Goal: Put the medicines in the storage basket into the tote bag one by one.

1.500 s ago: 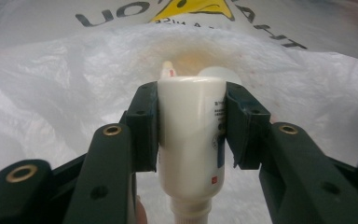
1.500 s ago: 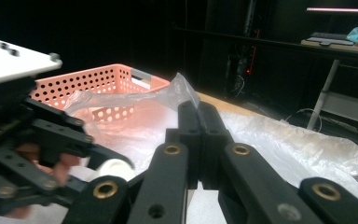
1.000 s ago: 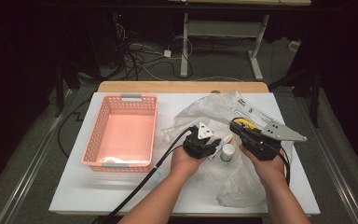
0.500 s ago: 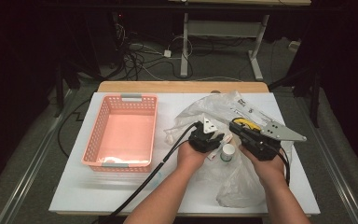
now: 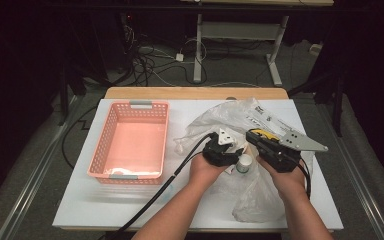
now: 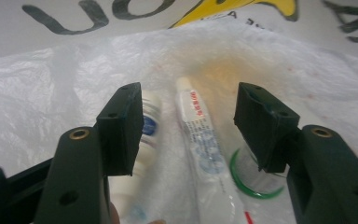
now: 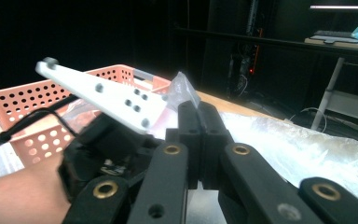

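Note:
A clear plastic bag (image 5: 215, 120) lies crumpled on the white table (image 5: 80, 200). My left gripper (image 6: 189, 100) points down into it, and its jaws have just been opening. A white tube with red print (image 6: 200, 135) lies between the jaws, and neither pad presses on it. A white bottle with a blue label (image 6: 149, 126) sits by the left jaw and a green-rimmed jar (image 6: 251, 182) by the right. My right gripper (image 7: 198, 109) is shut on a fold of the bag's film (image 7: 184, 88). In the high view both hands hold the left gripper (image 5: 232, 152) and the right gripper (image 5: 252, 137) close together over the bag.
A pink perforated basket (image 5: 130, 145) stands to the left of the bag on the table. A white-capped bottle (image 5: 244, 162) shows between the two hands. Black cables trail from the grippers toward the table's front edge.
The left hand has shifted only slightly over the bag. The right hand has kept still, holding the film.

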`<state>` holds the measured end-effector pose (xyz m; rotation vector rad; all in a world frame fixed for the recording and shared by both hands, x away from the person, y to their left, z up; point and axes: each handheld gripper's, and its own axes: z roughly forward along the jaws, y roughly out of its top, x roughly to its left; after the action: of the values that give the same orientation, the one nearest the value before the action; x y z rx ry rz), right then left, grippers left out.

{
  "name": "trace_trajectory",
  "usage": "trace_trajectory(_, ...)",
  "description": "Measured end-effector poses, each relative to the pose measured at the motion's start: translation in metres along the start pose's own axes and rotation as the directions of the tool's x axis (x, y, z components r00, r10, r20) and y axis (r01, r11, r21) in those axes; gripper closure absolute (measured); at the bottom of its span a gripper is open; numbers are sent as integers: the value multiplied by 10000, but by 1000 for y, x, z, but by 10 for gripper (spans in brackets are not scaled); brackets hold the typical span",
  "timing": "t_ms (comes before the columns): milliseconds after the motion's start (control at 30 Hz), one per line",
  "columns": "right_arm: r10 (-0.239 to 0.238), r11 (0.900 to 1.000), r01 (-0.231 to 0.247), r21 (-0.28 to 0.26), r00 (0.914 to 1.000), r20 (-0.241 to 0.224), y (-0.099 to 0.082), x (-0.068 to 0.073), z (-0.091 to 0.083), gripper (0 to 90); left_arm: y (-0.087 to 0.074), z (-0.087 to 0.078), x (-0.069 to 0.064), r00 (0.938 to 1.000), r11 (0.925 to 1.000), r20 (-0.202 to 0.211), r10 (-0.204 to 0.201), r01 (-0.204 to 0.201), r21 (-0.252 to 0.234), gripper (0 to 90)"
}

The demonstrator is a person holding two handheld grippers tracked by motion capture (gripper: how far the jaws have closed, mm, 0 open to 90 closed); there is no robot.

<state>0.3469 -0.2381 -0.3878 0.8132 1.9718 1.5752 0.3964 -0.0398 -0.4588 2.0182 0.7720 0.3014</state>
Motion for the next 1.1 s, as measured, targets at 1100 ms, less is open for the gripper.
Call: trace_trajectory(1100,-149,9993,144,354,9998,122,-5,1,-3,900,-91,-84,-17,9985,9843,115,-533,506,1693,196)
